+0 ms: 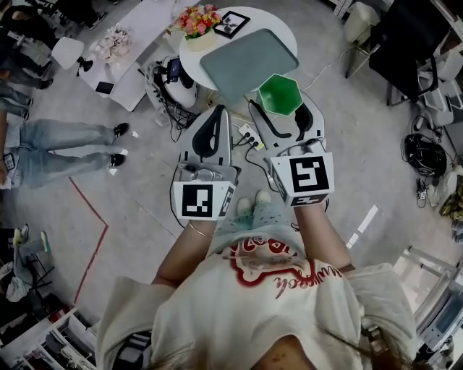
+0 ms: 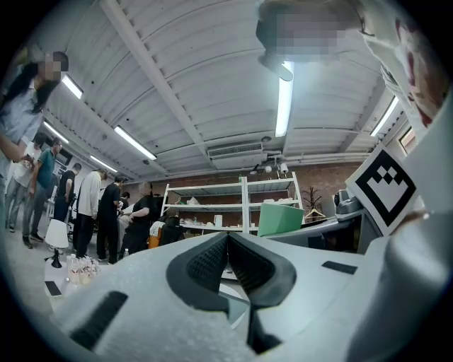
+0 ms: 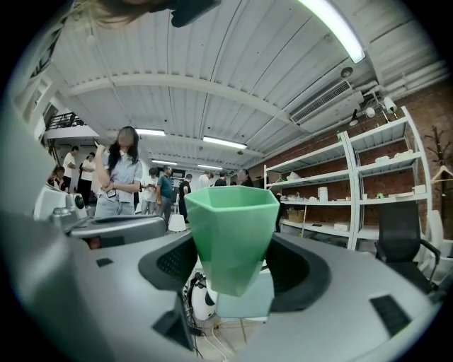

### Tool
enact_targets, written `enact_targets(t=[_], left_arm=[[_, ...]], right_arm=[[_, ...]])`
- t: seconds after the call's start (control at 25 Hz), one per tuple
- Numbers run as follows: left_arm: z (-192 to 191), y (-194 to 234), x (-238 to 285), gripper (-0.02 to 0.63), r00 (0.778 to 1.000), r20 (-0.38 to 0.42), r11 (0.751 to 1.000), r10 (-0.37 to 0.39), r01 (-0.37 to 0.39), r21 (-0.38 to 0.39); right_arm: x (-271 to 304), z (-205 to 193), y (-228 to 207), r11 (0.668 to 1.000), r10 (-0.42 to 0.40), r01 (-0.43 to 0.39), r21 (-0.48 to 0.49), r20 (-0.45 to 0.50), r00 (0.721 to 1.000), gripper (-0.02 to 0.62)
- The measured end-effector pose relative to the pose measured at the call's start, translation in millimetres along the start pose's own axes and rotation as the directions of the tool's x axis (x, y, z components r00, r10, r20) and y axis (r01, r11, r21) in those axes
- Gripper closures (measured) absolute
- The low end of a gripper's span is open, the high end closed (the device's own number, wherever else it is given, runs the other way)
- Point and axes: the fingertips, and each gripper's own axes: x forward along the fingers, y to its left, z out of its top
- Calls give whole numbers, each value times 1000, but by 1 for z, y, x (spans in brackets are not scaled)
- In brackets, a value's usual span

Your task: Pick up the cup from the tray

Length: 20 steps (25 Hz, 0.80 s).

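The jaws of the right gripper (image 3: 234, 274) are closed on the green cup (image 3: 232, 226), one dark pad against each of its faceted sides at about mid-height, with the rim standing above the jaws and the narrower base below them. The cup sits upright in the grip, and nothing shows inside it from the head view. From there it appears over the near right corner of the grey-green tray (image 1: 242, 61). The right gripper view shows a pale slab, which I take to be the tray, below and beyond the cup's base rather than under it, so I judge the cup already lifted clear. The tray itself is bare and lies slantwise across the round white table (image 1: 189, 52), taking up most of its near side. A bunch of flowers (image 1: 197, 20) and a framed picture (image 1: 231, 23) stand along the table's far edge. The left gripper (image 2: 228, 263) hangs beside the right one, short of the table's near edge, with its jaws pressed together on nothing; it has no part in this hold. The pick-up looks all but done, and the step in hand is the lift. What comes next likely calls for steady pressure on the sloping walls, a level wrist, and keeping the base clear of the tray's corner.
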Motion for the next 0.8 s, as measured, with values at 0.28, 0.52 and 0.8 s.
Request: enact_targets(t=[0.28,0.52,0.8], left_arm=[[5,-12,-7,592,1000,9,1000,21,-21,-3],[7,-23,-5,592,1000,11,1000,22,-22,-8],[11,-29,-3,593,1000,17,1000,16,-16,-4]], right_arm=[[-12,2,0,1000,22,-22,-8,-4,1000,284],[-21,3,-8,999,20,-20,-25,4,1000,284],[-25,3,-8,999,23,-23,-31,3,1000,284]])
